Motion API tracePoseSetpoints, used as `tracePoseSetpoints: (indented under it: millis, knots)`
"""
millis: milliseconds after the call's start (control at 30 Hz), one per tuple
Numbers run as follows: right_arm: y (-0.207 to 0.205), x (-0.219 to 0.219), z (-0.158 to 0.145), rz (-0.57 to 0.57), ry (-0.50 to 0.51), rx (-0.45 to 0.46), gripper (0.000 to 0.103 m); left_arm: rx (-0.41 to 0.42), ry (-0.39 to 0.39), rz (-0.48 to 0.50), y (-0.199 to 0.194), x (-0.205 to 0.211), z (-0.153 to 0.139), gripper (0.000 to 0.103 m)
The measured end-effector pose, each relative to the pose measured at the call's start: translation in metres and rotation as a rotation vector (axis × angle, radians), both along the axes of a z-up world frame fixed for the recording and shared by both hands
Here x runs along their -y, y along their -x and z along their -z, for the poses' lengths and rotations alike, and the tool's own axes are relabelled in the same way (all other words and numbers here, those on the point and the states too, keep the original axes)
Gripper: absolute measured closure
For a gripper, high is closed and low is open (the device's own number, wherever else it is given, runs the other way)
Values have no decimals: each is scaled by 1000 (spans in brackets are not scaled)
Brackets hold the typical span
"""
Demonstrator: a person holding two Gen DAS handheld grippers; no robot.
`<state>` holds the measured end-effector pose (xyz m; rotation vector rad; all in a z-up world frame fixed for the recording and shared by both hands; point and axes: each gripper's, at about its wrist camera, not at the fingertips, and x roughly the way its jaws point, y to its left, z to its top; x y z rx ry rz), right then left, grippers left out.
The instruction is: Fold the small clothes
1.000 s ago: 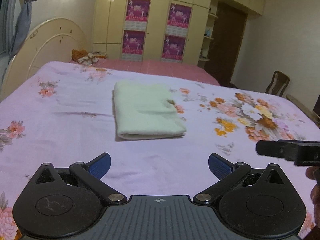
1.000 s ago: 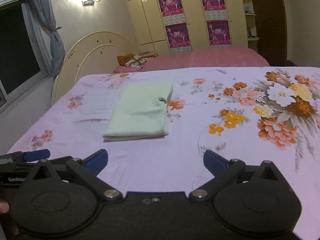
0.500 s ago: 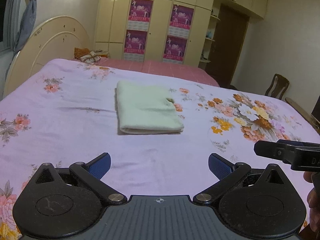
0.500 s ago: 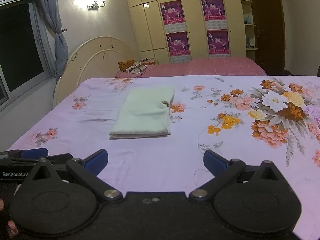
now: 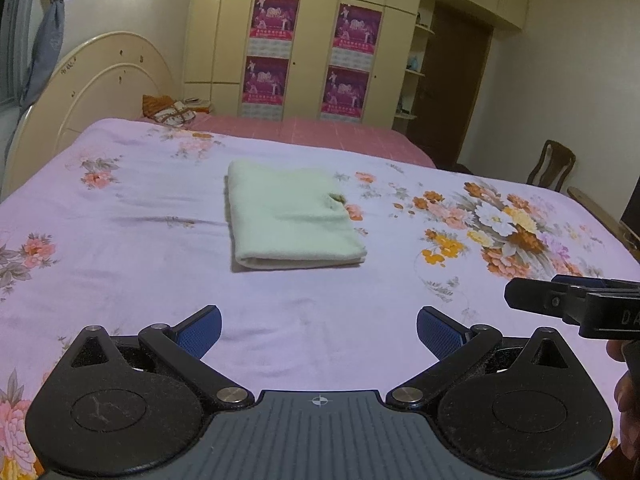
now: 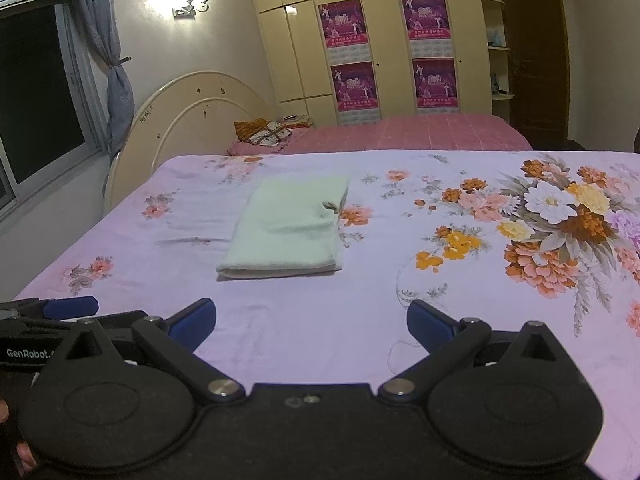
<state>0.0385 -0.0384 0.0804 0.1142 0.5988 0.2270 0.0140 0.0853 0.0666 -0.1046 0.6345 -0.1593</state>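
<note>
Both claws are hanging wide open and holding nothing: the left claw [image 5: 319, 330] and the right claw [image 6: 311, 322] are hovering short of the folded pale-green cloth rectangle [image 5: 290, 216], which is lying flat on the lilac floral bedsheet [image 5: 120, 264], well apart from either.

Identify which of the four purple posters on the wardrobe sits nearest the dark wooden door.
The upper right poster: it shares the door-side column with the lower right poster but, in the left wrist view, lies closer to the door.
</note>
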Motion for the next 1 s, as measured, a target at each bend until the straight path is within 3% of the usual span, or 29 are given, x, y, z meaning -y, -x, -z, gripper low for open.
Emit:
tracePoseSetpoints:
  millis: [1000]
  knots:
    - [-3,2,5,0,-5,-4,1,-4,-7,-7,-2,2,5,0]
